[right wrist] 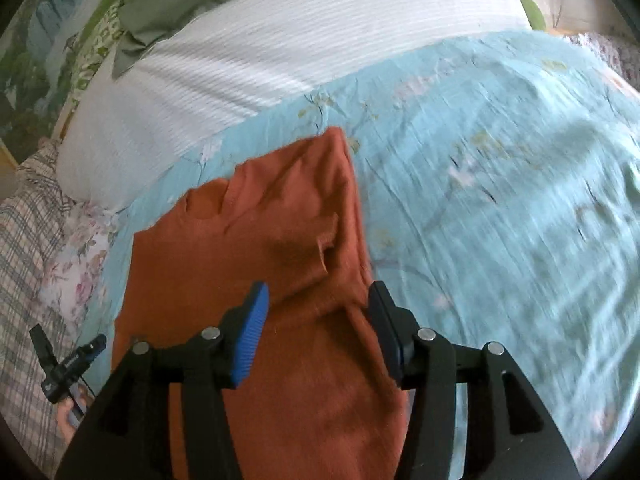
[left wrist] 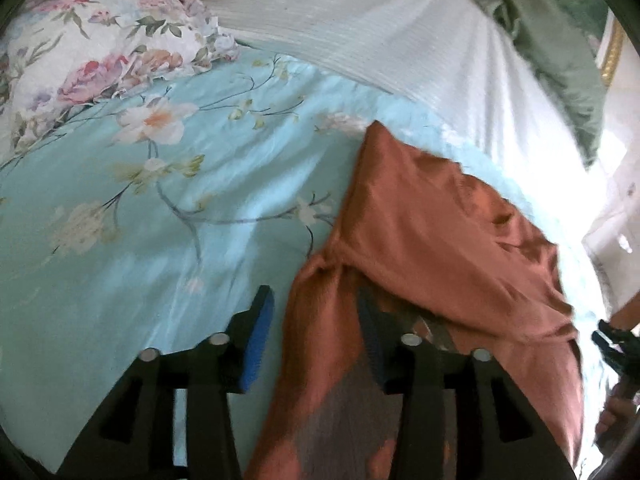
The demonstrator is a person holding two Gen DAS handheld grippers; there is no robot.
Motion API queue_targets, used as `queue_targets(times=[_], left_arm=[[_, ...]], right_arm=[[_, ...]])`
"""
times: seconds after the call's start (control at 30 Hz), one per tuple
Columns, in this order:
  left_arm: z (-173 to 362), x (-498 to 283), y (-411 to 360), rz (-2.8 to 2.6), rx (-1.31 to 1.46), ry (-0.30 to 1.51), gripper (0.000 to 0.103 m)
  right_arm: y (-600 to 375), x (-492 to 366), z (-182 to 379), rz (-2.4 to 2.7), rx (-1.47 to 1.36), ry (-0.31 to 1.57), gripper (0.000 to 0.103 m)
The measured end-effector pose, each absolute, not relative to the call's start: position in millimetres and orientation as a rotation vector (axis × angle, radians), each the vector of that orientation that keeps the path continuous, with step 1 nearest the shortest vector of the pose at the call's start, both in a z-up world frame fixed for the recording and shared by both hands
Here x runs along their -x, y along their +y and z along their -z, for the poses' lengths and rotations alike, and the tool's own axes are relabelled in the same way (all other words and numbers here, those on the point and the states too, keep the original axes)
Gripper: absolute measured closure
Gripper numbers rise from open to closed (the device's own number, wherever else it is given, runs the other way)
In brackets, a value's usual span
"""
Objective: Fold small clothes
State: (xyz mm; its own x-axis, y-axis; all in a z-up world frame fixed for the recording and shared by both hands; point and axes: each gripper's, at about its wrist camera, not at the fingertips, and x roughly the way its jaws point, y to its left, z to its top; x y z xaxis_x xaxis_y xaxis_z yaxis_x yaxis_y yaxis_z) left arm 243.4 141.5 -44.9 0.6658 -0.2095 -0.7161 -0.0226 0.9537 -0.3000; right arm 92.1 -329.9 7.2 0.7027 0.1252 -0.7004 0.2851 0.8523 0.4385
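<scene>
A rust-orange small garment point(left wrist: 440, 220) point(right wrist: 280, 208) lies partly folded and rumpled on the teal floral bedsheet point(left wrist: 140, 240) point(right wrist: 500, 200). My left gripper point(left wrist: 314, 294) hovers at the garment's left edge. Its jaws stand apart, a strip of the cloth runs between them, and the blue left pad point(left wrist: 260, 340) is clear of the fabric, over bare sheet. My right gripper point(right wrist: 320, 286) hangs over the garment's right side. Its jaws are apart too, with the cloth lying below them and neither pad pressing on it.
A white ribbed cover point(left wrist: 360, 20) point(right wrist: 280, 40) lies beyond the sheet. A floral pillow point(left wrist: 100, 48) sits far left, a green pillow point(left wrist: 560, 60) far right. Plaid fabric point(right wrist: 28, 240) borders the bed. A hand point(left wrist: 612, 420) point(right wrist: 70, 412) shows at each picture's edge.
</scene>
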Motion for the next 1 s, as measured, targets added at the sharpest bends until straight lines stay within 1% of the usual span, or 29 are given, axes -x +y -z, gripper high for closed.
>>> queue_targets(times=[0.07, 0.13, 0.23, 0.37, 0.57, 0.63, 0.73, 0.83, 0.9, 0.93, 0.97, 1.0], left_arm=[[42.1, -225.9, 147.7, 0.14, 0.304, 0.84, 0.041], [44.6, -209.5, 153.2, 0.185, 0.31, 0.861, 0.034], [56.5, -187.6, 159.1, 0.238, 0.301, 0.919, 0.033], [68.2, -153.9, 166.2, 0.306, 0.309, 0.976, 0.033], [74.2, -89.2, 167.7, 0.426, 0.299, 1.005, 0.033], [75.4, -67.4, 165.2, 0.456, 0.295, 1.006, 0.033], [79.4, -44.1, 159.0, 0.51, 0.294, 1.008, 0.033], [82.8, -36.2, 152.2, 0.531, 0.257, 1.004, 0.035], [83.5, -37.6, 152.6, 0.533, 0.253, 1.0, 0.044], [84.0, -39.0, 154.4, 0.531, 0.255, 1.001, 0.053], [85.0, -40.7, 156.7, 0.53, 0.261, 1.004, 0.06], [86.0, -42.4, 160.0, 0.531, 0.268, 1.008, 0.063]], right_arm=[[-327.0, -82.0, -2.1, 0.082, -0.554, 0.819, 0.048], [-327.0, -65.1, 8.7, 0.071, -0.55, 0.86, 0.046], [-327.8, -38.3, 23.5, 0.031, -0.589, 0.893, 0.046], [-316.4, 1.1, 28.0, -0.121, -0.648, 0.867, 0.046], [-285.4, 60.5, 36.2, -0.39, -0.698, 0.856, 0.046], [-277.4, 78.9, 37.5, -0.434, -0.696, 0.837, 0.044], [-270.4, 96.3, 46.5, -0.482, -0.727, 0.827, 0.044], [-270.2, 106.4, 53.9, -0.52, -0.767, 0.802, 0.044], [-265.3, 107.0, 56.9, -0.529, -0.744, 0.819, 0.045], [-264.5, 107.1, 57.4, -0.529, -0.725, 0.829, 0.045], [-261.3, 107.4, 58.0, -0.528, -0.705, 0.841, 0.045], [-261.6, 110.0, 60.3, -0.532, -0.701, 0.847, 0.045]])
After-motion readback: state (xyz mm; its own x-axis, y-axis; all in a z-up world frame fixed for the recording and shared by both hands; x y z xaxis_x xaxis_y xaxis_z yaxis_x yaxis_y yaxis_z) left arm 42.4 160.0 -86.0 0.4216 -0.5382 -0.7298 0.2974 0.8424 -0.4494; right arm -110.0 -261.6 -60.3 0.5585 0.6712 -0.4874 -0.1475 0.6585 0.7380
